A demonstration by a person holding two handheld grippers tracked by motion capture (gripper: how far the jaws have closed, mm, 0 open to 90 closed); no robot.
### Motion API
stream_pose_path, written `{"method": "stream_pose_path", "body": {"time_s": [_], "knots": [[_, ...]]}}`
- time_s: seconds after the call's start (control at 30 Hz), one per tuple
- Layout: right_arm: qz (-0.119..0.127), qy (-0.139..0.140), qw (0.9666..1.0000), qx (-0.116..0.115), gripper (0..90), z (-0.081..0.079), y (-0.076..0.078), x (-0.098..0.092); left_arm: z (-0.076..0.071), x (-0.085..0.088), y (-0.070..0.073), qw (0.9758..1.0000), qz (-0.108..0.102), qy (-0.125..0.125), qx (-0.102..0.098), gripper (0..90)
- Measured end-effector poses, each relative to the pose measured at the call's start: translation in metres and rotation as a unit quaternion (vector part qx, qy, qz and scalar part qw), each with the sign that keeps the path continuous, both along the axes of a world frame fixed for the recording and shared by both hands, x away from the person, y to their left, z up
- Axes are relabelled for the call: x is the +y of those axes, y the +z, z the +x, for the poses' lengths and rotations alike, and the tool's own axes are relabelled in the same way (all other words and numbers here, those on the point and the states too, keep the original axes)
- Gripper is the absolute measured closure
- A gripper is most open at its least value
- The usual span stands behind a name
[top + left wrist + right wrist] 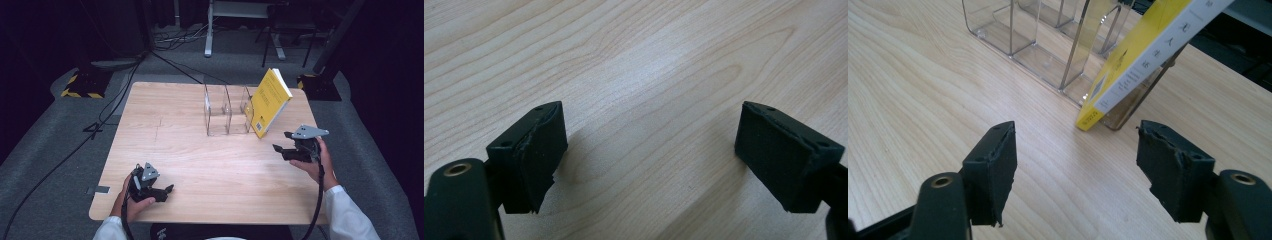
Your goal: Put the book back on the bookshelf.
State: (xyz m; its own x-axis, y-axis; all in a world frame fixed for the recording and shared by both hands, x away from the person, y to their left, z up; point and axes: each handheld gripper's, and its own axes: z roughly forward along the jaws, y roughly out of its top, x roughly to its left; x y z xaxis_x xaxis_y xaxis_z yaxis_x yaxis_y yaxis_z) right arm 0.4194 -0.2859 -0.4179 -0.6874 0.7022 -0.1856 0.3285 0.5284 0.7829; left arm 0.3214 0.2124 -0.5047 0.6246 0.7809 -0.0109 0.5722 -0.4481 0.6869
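Observation:
A yellow book [270, 102] stands tilted, its lower corner on the wooden table [200, 170] and its side leaning on the right end of a clear divided organizer [220, 112]. My right gripper [281, 141] hovers open just in front and right of the book's lower corner, apart from it. In the right gripper view the book [1143, 55] and the organizer [1013, 35] lie beyond the open jaws [1075, 165], with nothing between them. My left gripper [167, 192] rests open near the table's front left, and in its own view [649, 150] bare wood lies between its pads.
The table's front edge runs just behind both hands. Black cables [75, 145] trail over the grey floor at left. A stand base with yellow-black stripes [80, 87] sits at the back left, and another dark base [320, 85] stands behind the table's right corner.

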Motion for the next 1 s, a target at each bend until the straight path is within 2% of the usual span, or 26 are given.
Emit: {"method": "stream_pose_path", "body": {"time_s": [0.2, 0.37, 0.67, 0.77, 1.0], "knots": [[-0.002, 0.010, 0.9999, -0.002, 30.2, -0.014, -0.004, -0.005, 0.000, 0.000, 0.000, 1.0000, 0.000, 0.000, 0.000, 14.0], [-0.014, 0.019, 0.9997, 0.001, 29.5, -0.023, -0.011, -0.007, 0.000, 0.000, 0.000, 1.0000, 0.000, 0.000, 0.000, 14.0], [-0.029, 0.032, 0.9991, 0.006, 28.7, -0.041, -0.027, -0.014, 0.000, 0.000, 0.000, 1.0000, 0.000, 0.000, 0.000, 14.0], [-0.034, 0.028, 0.9990, 0.009, 28.4, -0.046, -0.033, -0.017, 0.000, 0.000, 0.000, 1.0000, 0.000, 0.000, 0.000, 14.0], [-0.026, 0.027, 0.9991, 0.019, 28.1, -0.057, -0.045, -0.030, 0.000, 0.000, 0.000, 1.0000, 0.000, 0.000, 0.000, 14.0]]}}
